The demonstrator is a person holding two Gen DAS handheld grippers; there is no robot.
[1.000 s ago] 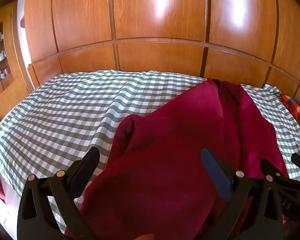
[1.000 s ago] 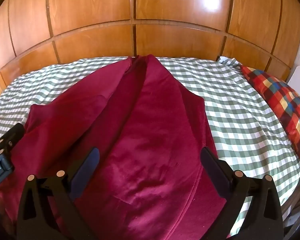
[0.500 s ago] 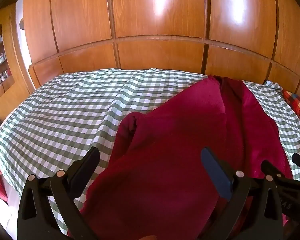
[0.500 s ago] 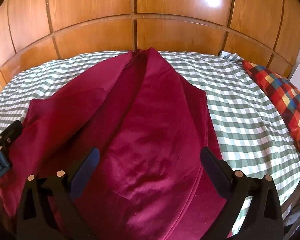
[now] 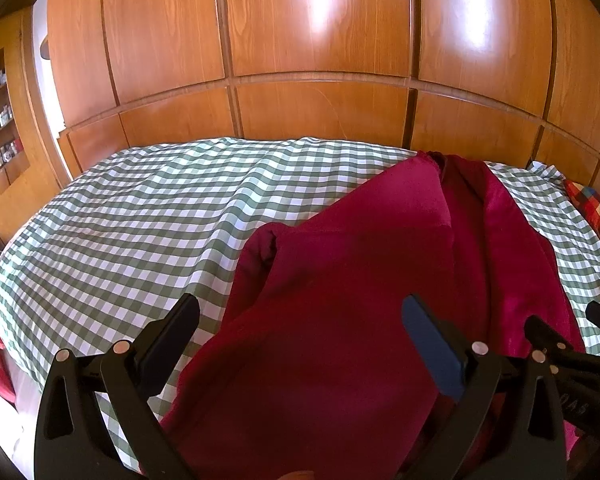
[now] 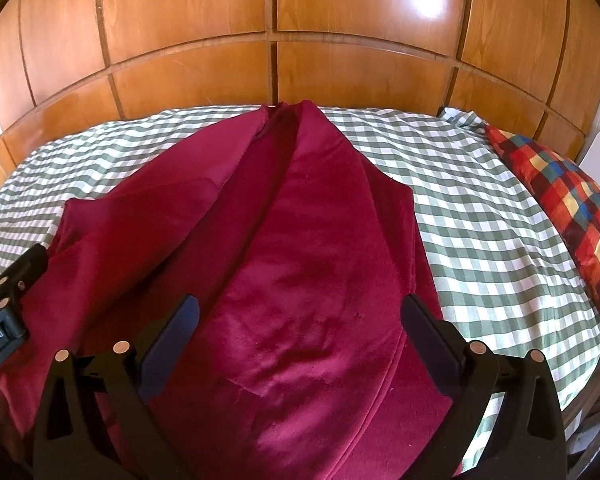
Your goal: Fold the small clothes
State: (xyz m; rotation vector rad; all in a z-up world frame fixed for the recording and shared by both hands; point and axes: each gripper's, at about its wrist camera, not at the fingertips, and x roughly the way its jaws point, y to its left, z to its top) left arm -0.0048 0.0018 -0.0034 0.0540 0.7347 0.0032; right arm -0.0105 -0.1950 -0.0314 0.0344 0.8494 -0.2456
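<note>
A dark red garment (image 5: 360, 300) lies spread lengthwise on the green checked bed sheet (image 5: 140, 220); it also shows in the right wrist view (image 6: 300, 260). Its left part is folded over toward the middle. My left gripper (image 5: 300, 320) is open and empty above the garment's near left part. My right gripper (image 6: 300, 320) is open and empty above the garment's near right part. The right gripper shows at the right edge of the left wrist view (image 5: 572, 360), and the left gripper at the left edge of the right wrist view (image 6: 8, 292).
Wooden wardrobe doors (image 5: 320, 60) stand behind the bed. A red checked pillow (image 6: 572, 200) lies at the bed's right side. A shelf niche (image 5: 0, 120) is at the far left. The bed's near edge runs under both grippers.
Both grippers have drawn back and risen slightly over the garment; the view shows more of the far bed. The garment lies still. Both grippers stay open.
</note>
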